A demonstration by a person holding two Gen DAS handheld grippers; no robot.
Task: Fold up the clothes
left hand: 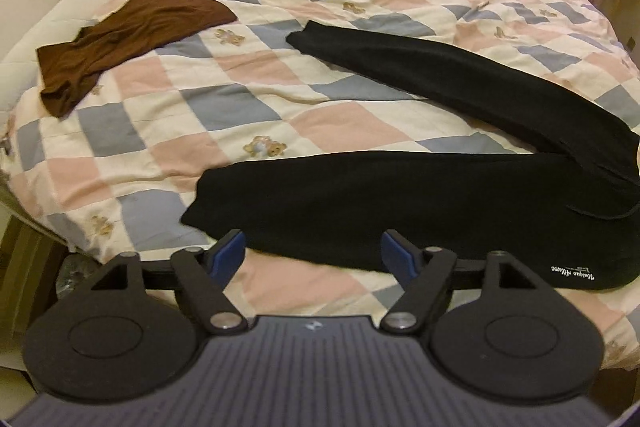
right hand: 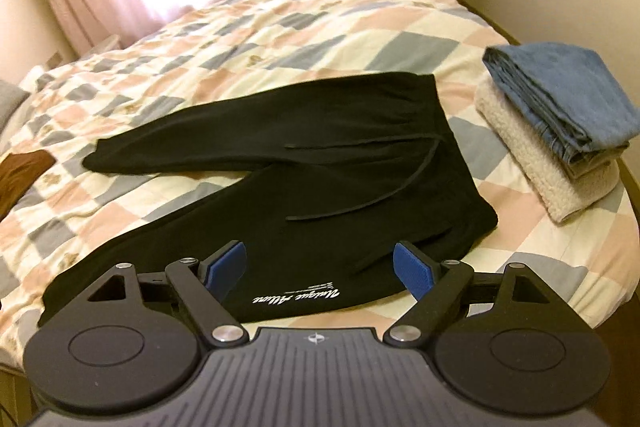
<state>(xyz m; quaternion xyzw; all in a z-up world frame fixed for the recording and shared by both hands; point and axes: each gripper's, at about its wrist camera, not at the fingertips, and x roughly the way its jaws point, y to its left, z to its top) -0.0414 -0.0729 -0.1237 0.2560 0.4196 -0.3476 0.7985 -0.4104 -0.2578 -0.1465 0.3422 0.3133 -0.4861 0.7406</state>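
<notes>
Trousers (left hand: 400,195), black, lie spread on the checked bed cover (left hand: 168,99), legs apart. Left gripper (left hand: 313,253) and right gripper (right hand: 319,263) hover above the near leg, both spread wide, holding nothing

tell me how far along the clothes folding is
Done: folded blue jeans stacked on a folded cream fleece. In hand: nothing; the left gripper and right gripper hover open over the black pants, spread unfolded. Left: those pants and the crumpled brown garment.
</notes>
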